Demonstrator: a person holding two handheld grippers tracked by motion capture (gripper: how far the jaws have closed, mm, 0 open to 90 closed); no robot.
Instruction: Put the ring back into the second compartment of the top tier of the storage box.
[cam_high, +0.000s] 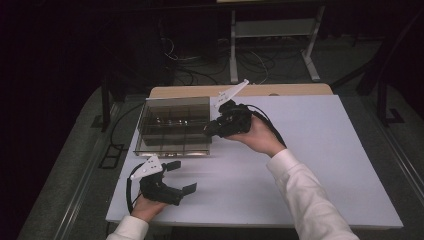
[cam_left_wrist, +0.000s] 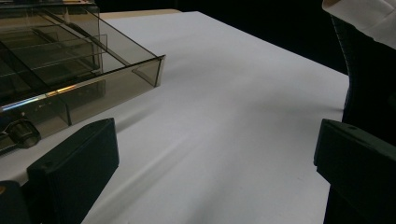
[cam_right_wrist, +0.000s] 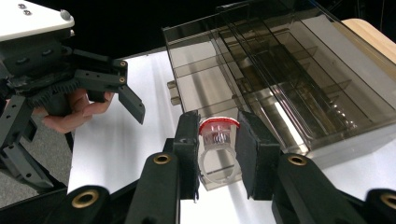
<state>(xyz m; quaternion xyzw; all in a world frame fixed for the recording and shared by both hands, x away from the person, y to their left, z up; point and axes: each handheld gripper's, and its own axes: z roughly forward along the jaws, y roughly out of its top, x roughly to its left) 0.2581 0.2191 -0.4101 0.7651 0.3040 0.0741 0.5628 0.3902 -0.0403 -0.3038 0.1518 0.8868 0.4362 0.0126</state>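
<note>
While the right gripper (cam_right_wrist: 218, 140) is pinching a small, light plastic ring (cam_right_wrist: 217, 136) by its red top, at the box's (cam_high: 172, 125) three o'clock, the left gripper (cam_high: 179, 176) is waiting open.

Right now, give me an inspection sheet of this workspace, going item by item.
Surface: white table, flat, with a wooden strip along its far edge.
Job's things: smoky clear compartment box on the table's far left, lid open; a small clear ring with a red top is held just outside the box's wall.
Clutter: nothing seen.
Grippers: right claw is shut on the ring beside the box; left claw stands open near the table's near edge, holding nothing.
Cables: a black cable trails from the right claw; more cables lie on the floor behind the table.
Surroundings: dark room, metal stand legs beyond the table.
</note>
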